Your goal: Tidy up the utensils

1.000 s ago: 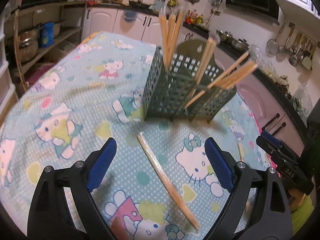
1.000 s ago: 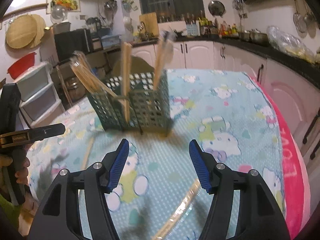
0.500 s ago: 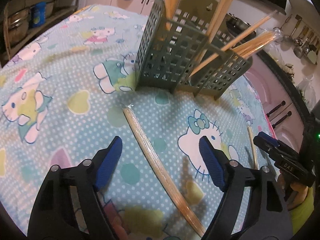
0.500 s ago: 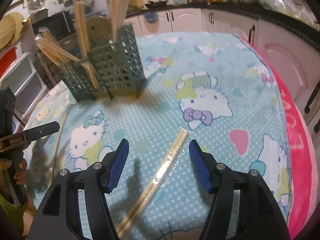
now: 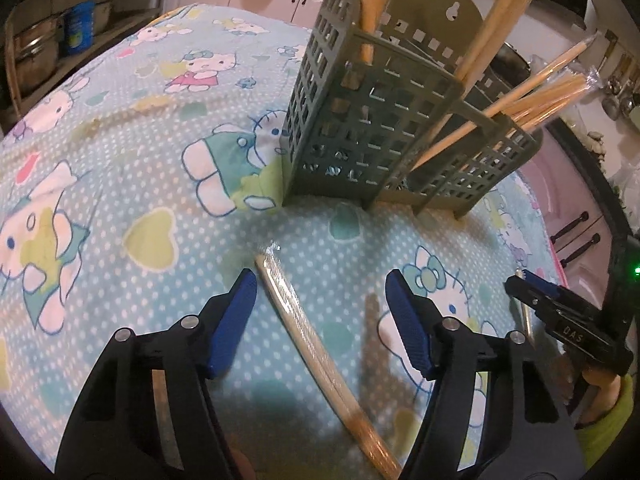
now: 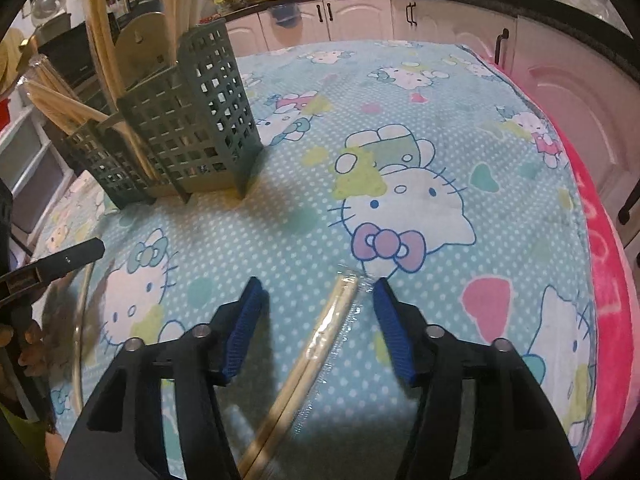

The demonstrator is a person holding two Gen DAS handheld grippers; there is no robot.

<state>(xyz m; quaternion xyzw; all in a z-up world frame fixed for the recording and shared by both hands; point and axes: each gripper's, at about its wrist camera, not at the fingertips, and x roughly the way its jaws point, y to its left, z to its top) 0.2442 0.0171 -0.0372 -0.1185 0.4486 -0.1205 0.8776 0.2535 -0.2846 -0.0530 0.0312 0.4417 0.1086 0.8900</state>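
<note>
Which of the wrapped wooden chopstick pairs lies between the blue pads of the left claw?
The plastic-wrapped pair lying flat on the cartoon cloth, between the open left claw pads. The other loose pair lies by the right claw.

Both views are lit by warm indoor light from above, moderately bright on the pale blue cartoon-cat printed cloth (image 5: pixel 132 128) and dimmer toward the kitchen behind. Fisheye distortion bows the cloth's edge and the white cupboard fronts (image 6: pixel 360 20), and black vignetting fills every corner. The grey-green plastic lattice caddy (image 5: pixel 376 128) throws a soft dark shadow onto the cloth at its base. Broad blurred shadows pool low in each frame between the black gripper arms. Small glints flare on the clear wrapper of the wooden chopstick pair (image 6: pixel 340 308); its near end smears out of focus. A green indicator light (image 5: pixel 636 270) glows at the right edge.
</note>
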